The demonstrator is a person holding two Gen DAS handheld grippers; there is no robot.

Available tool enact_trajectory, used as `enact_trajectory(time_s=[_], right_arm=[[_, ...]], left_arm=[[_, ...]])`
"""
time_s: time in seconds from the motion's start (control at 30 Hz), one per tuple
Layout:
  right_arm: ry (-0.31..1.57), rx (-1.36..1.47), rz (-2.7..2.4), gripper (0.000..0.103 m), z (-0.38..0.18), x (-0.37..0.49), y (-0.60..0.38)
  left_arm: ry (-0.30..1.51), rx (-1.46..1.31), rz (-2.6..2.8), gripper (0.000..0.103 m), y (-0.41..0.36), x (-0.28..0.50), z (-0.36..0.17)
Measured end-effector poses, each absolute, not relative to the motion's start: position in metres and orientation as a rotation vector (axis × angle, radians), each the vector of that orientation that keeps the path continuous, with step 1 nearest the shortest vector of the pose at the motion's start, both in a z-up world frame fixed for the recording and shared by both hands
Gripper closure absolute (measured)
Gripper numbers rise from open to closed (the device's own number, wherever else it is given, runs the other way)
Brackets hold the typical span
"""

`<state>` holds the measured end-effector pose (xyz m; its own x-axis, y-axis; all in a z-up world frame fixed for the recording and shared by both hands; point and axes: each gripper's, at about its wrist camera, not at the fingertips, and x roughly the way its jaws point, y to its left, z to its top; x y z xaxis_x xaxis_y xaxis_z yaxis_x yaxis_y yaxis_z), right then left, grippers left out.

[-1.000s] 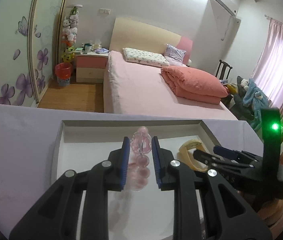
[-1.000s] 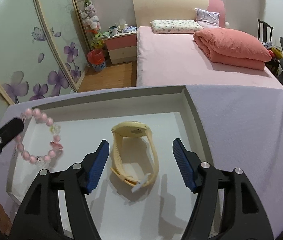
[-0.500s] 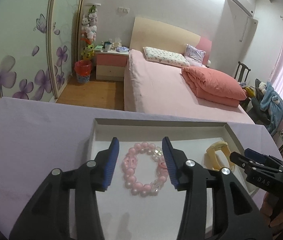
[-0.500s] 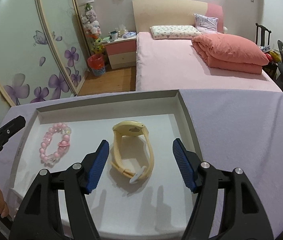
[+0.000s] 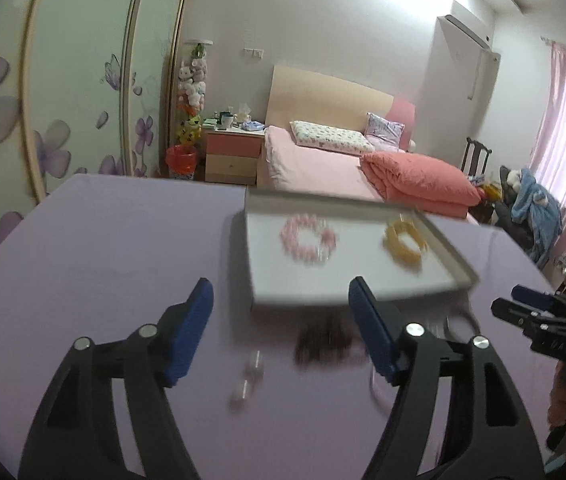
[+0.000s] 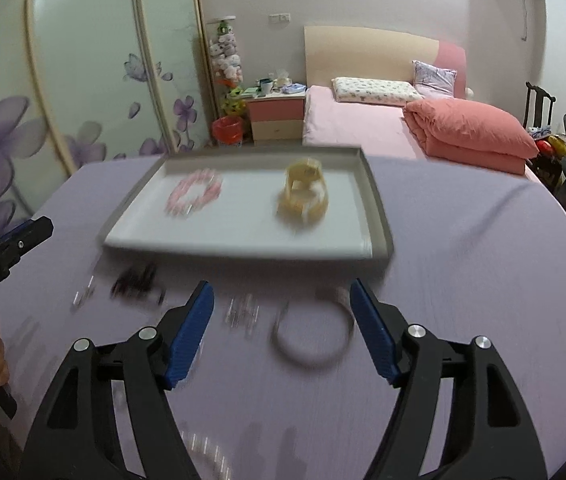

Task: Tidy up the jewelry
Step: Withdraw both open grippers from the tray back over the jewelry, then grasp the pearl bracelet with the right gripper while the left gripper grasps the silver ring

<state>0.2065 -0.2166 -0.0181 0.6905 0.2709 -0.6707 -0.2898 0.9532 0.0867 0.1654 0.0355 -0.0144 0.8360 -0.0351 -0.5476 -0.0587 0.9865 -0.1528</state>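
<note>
**Two pieces are in the tray, and more wait on the cloth**

Two things have changed. A moment ago the left gripper (image 5: 281, 330) had the pink bead bracelet (image 5: 309, 240) pinched between its fingers, low over the white tray (image 6: 379, 220). Its jaws have just been opening, and now nothing is between them. The bracelet lies flat in the tray, well ahead of the left fingertips. The yellow watch (image 6: 303, 196) sits in the same tray, ahead of the right gripper (image 6: 281, 330) and well apart from it. A moment ago that watch lay right between the right fingers, not squeezed.

Both grippers have pulled back from the tray toward the person. Both pictures are blurry from the move. The right gripper's jaws stand wide too, with nothing in them.

So that step looks done: the bracelet has been let go and is where it belongs.

Now the loose pieces on the purple cloth (image 6: 483, 280) come next, I think. A thin silver bangle (image 6: 313, 338) lies on the cloth between the right fingers, a bit ahead of the tips. A small shiny bit (image 6: 243, 314) lies just beside the left-hand finger of that gripper. A dark beaded piece (image 6: 135, 282) lies farther out on that side. In the left view that dark piece (image 5: 323, 344) lies between the left fingers, close to the right-hand one. A small clear piece (image 5: 249, 380) lies between them too, nearer the camera.
</note>
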Motion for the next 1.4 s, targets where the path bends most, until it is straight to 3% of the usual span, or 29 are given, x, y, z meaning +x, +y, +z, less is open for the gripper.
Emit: enact_trajectory(time_s=[0.13, 0.27, 0.6, 0.67, 0.7, 1.2, 1.27, 1.4], right_arm=[[0.774, -0.03, 0.319, 0.033, -0.038, 0.162, -0.222], [0.818, -0.041, 0.343, 0.049, -0.056, 0.136, -0.219], [0.858, -0.146, 0.349, 0.071, -0.083, 0.114, -0.197], [0.864, -0.14, 0.36, 0.09, -0.082, 0.114, -0.197], [0.864, -0.139, 0.357, 0.093, -0.083, 0.113, -0.198], [0.891, 0.027, 0.134, 0.093, -0.084, 0.146, -0.261], [0.89, 0.026, 0.143, 0.093, -0.084, 0.146, -0.26], [0.891, 0.028, 0.155, 0.093, -0.084, 0.146, -0.26]], left_arm=[[0.622, -0.166, -0.009, 0.031, 0.023, 0.121, -0.032], [0.658, -0.155, -0.021, 0.031, 0.01, 0.095, -0.046], [0.699, -0.107, -0.048, 0.031, -0.011, 0.086, -0.059], [0.708, -0.098, -0.057, 0.031, -0.016, 0.088, -0.059], [0.712, -0.094, -0.062, 0.031, -0.019, 0.088, -0.061], [0.873, -0.003, -0.155, 0.032, -0.07, 0.127, -0.087], [0.887, 0.011, -0.149, 0.04, -0.076, 0.133, -0.091], [0.882, 0.053, -0.117, 0.046, -0.086, 0.14, -0.095]])
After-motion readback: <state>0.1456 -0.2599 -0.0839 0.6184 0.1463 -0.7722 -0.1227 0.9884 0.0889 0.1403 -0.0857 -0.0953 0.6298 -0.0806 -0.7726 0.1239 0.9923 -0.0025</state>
